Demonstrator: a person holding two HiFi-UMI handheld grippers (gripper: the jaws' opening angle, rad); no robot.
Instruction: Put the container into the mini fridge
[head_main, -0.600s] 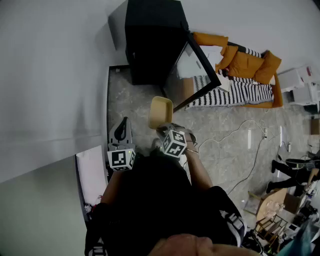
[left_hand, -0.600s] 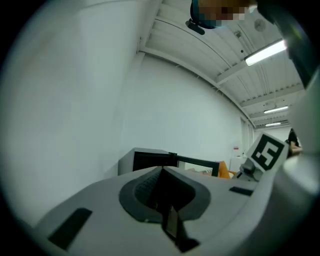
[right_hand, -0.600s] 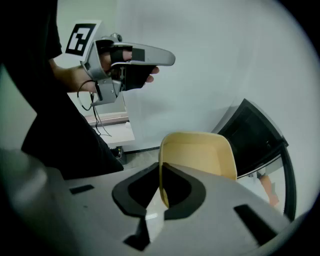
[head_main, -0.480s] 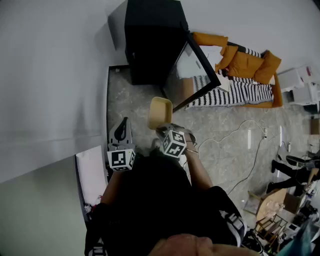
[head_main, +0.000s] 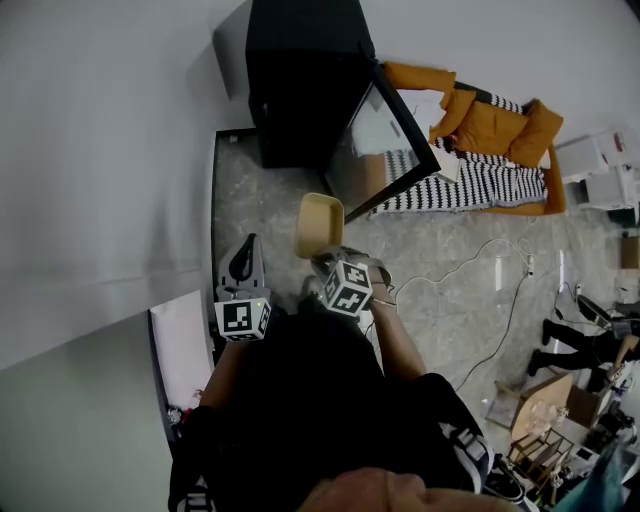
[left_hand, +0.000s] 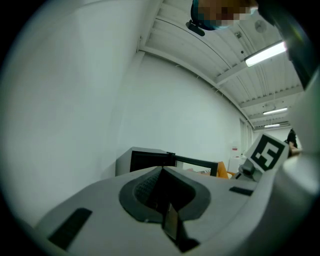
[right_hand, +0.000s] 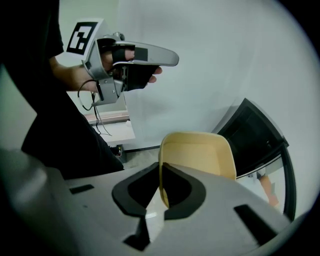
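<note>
A black mini fridge (head_main: 300, 80) stands on the floor against the wall, its glass door (head_main: 395, 140) swung open to the right. A pale yellow container (head_main: 320, 225) hangs in front of the fridge, tilted on its side, and my right gripper (head_main: 333, 260) is shut on its rim. In the right gripper view the container (right_hand: 200, 157) rises from the jaws of the right gripper (right_hand: 162, 192), with the fridge (right_hand: 255, 140) behind it. My left gripper (head_main: 243, 262) is held to the left, shut and empty; the left gripper view shows the fridge (left_hand: 145, 160) ahead.
A white wall (head_main: 100, 150) runs along the left. An orange cushion and striped blanket (head_main: 480, 150) lie right of the fridge door. A white cable (head_main: 480, 270) trails over the marble floor. A white box (head_main: 185, 350) sits at the lower left.
</note>
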